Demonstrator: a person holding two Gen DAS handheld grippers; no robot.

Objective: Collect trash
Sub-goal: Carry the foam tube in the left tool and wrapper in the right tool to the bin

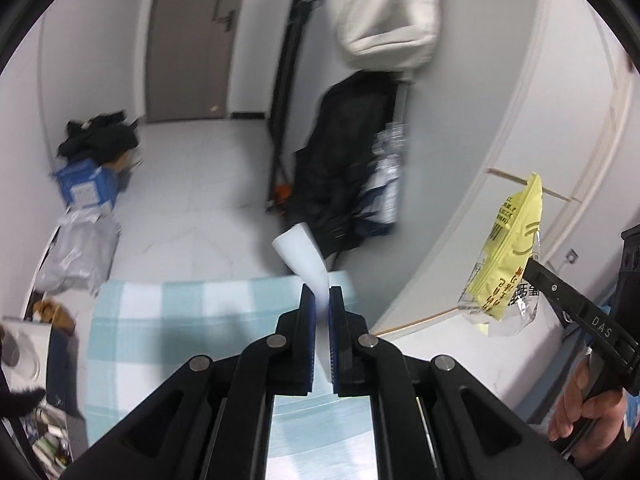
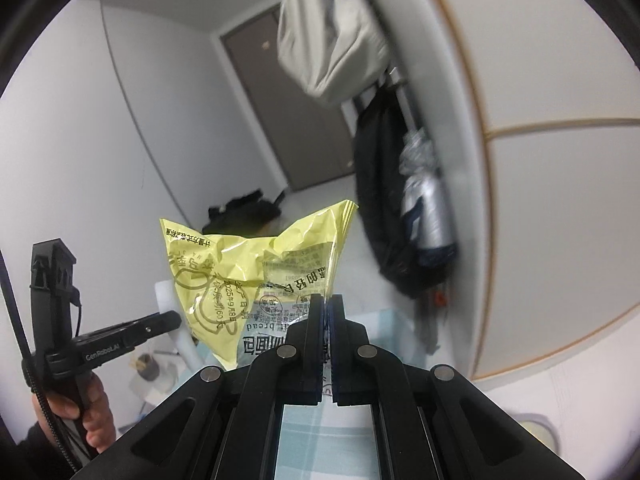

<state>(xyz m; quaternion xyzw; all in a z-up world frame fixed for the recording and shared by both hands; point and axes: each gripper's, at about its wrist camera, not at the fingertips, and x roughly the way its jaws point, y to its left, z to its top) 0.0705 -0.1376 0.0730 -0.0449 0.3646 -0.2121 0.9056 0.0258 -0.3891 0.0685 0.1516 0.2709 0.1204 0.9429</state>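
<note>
Left claw (image 1: 320, 300) was clenched on a white paper scrap (image 1: 302, 256) and right claw (image 2: 326, 310) on a yellow bread wrapper (image 2: 256, 276), both held above the checked cloth (image 1: 160, 320); both grips were best kept pinched until a bin was reached.

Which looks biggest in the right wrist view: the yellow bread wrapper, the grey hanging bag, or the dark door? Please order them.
1. yellow bread wrapper, largest, but it is nearest the camera
2. grey hanging bag
3. dark door, partly hidden by the bag, so bag and door are unsure
</note>
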